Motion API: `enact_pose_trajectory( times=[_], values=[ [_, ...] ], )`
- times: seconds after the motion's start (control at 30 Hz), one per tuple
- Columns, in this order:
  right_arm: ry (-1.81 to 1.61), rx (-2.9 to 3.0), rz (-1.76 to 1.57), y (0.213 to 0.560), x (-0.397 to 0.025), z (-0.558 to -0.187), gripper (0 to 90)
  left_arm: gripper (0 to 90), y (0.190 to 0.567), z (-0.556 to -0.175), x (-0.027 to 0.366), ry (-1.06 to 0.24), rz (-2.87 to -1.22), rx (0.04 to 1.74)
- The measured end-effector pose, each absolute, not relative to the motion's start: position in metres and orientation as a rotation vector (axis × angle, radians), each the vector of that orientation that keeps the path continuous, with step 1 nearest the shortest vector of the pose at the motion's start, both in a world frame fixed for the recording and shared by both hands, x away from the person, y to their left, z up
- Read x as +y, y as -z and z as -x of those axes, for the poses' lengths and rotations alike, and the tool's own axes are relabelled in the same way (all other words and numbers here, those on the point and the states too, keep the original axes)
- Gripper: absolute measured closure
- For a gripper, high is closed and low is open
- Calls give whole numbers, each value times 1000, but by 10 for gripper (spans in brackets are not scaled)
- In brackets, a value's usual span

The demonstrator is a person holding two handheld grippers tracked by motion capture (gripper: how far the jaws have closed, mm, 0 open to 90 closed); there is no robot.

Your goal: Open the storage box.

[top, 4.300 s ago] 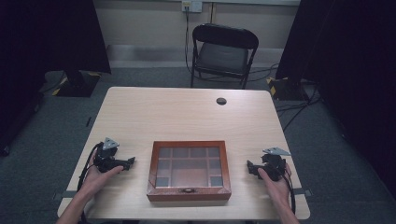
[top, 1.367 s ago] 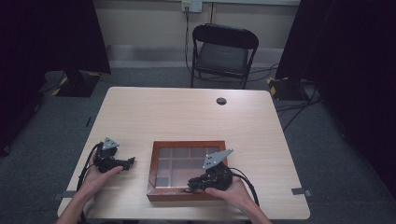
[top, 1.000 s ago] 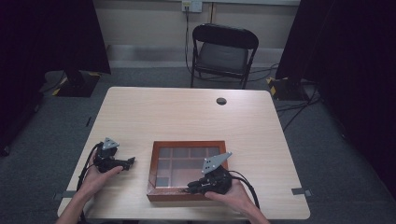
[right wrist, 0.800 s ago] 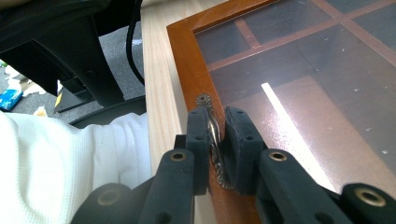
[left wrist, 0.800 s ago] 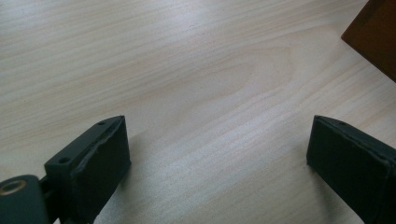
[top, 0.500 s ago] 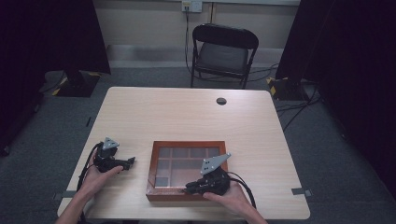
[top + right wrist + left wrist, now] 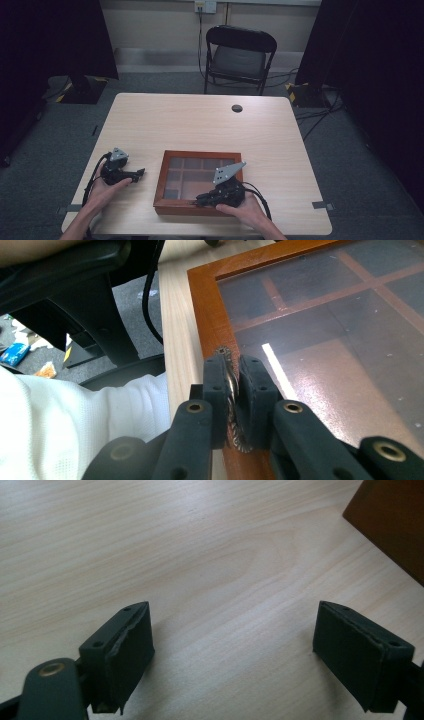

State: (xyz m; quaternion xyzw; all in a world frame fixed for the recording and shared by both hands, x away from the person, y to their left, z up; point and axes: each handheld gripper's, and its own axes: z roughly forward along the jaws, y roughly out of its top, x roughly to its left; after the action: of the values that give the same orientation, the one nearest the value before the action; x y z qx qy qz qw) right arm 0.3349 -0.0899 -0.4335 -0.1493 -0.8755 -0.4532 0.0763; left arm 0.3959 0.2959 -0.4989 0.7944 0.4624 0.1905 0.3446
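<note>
Your right gripper (image 7: 233, 400) clamped the latch (image 7: 231, 390) at the box's (image 7: 170, 162) near edge. Your left gripper (image 7: 235, 655) sat apart, jaws wide, left of the box.

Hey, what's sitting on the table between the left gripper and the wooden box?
Nothing. In the high view, only bare tabletop lies between the left gripper and the wooden box; the left gripper view shows the same bare wood.

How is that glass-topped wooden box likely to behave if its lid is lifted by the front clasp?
The wooden box looks rigid, so its lid should probably swing as one piece. The glass pane is likely fragile. The small metal clasp, pinched by the right gripper, might slip.
</note>
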Motion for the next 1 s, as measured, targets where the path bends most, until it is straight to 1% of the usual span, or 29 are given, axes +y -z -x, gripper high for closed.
enact_pose_trajectory(
  times=[0.17,0.4,0.67,0.73,0.83,0.9,1.0],
  values=[
    [1347,-2629,452,429,-90,-336,833,160,495,-395,295,-497,-2061,1175],
    [1351,-2619,447,422,-92,-339,832,174,490,-393,295,-466,-2028,1154],
    [1313,-2625,438,414,-90,-343,832,181,484,-388,289,-456,-2018,1066],
    [1316,-2617,436,413,-90,-344,832,180,483,-387,288,-446,-2001,1066],
    [1335,-2614,432,409,-91,-344,831,158,480,-386,287,-393,-1951,1084],
    [1345,-2615,431,405,-91,-345,831,158,477,-384,285,-420,-1956,1057],
    [1347,-2615,426,401,-91,-346,831,159,475,-381,280,-409,-1959,1014]
  ],
)
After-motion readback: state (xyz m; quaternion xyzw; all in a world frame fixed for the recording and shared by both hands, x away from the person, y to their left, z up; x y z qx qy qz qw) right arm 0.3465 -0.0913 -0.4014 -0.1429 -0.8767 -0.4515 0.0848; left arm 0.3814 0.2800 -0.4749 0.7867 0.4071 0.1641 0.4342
